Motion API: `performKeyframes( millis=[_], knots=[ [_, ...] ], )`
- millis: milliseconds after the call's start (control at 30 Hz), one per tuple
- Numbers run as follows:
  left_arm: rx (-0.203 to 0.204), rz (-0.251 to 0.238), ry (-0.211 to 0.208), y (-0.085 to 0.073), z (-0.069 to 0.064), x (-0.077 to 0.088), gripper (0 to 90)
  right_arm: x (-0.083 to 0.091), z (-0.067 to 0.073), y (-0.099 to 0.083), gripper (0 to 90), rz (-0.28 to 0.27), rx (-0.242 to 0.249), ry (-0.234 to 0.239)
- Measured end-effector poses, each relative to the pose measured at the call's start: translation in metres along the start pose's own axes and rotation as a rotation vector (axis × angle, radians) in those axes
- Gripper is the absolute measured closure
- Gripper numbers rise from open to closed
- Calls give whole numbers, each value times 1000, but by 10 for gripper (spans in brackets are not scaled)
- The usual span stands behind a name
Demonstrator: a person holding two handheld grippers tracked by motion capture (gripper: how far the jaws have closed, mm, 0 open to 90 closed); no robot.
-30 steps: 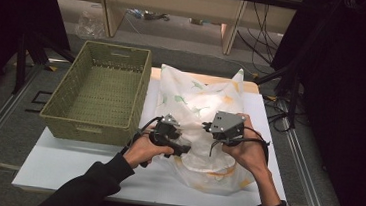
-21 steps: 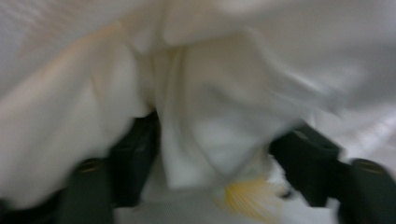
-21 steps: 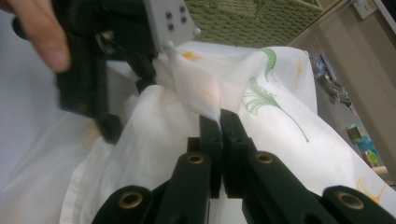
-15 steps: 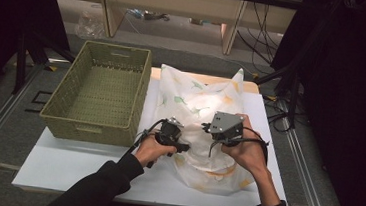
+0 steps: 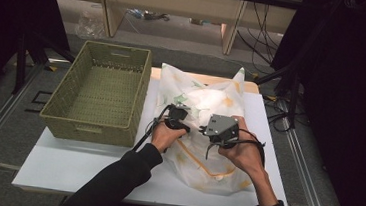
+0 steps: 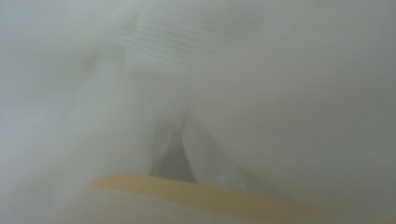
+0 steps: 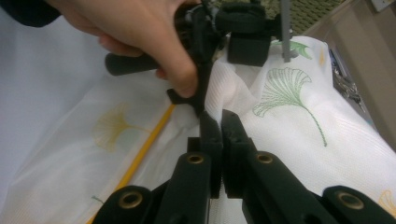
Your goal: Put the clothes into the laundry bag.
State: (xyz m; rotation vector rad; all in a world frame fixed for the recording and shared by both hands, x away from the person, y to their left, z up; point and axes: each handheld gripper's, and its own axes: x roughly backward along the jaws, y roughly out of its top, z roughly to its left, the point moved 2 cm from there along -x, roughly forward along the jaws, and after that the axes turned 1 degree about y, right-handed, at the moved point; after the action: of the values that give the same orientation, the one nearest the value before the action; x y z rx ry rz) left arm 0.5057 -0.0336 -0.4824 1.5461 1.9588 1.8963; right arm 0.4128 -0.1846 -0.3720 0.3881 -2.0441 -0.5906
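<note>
White leaf-print cloth (image 5: 203,135) heaped mid-bench (image 5: 64,173), wicker basket (image 5: 96,93) at its 9 o'clock. Right gripper (image 7: 219,126) jaws clenched, pinching a cloth fold. Left gripper (image 5: 177,118) pressed on cloth; jaws hidden, cannot tell.

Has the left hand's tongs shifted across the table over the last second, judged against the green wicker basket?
Yes. The left tongs have moved slightly rightward, away from the green wicker basket and closer to the right tongs, staying on the white leaf-print cloth.

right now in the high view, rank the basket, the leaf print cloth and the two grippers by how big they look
1. green woven basket
2. leaf-print cloth, close to the basket, part hidden by hands
3. right gripper
4. left gripper, similar to the right
</note>
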Motion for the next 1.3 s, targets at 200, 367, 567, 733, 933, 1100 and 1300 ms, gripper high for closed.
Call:
performKeyframes(
  millis=[200,367,567,733,933,1100,1300],
  knots=[
    [-35,36,-30,-8,-4,14,700,-1,-2,-5,900,2,-4,5],
    [-98,83,-78,-19,-13,42,513,0,-3,-6,900,-5,-28,4],
    [-70,105,-146,-30,-26,65,329,-2,-5,-8,900,-6,-21,0],
    [-46,117,-154,-32,-35,56,245,-1,-6,-8,900,-3,-15,-7],
    [-48,151,-143,-33,-37,35,230,-4,-4,-8,900,-7,17,20],
    [-98,146,-93,-30,-24,19,544,-4,-3,-9,900,-1,21,17],
    [-76,98,-69,-25,-18,13,796,-8,-1,-10,900,0,24,30]
  ],
)
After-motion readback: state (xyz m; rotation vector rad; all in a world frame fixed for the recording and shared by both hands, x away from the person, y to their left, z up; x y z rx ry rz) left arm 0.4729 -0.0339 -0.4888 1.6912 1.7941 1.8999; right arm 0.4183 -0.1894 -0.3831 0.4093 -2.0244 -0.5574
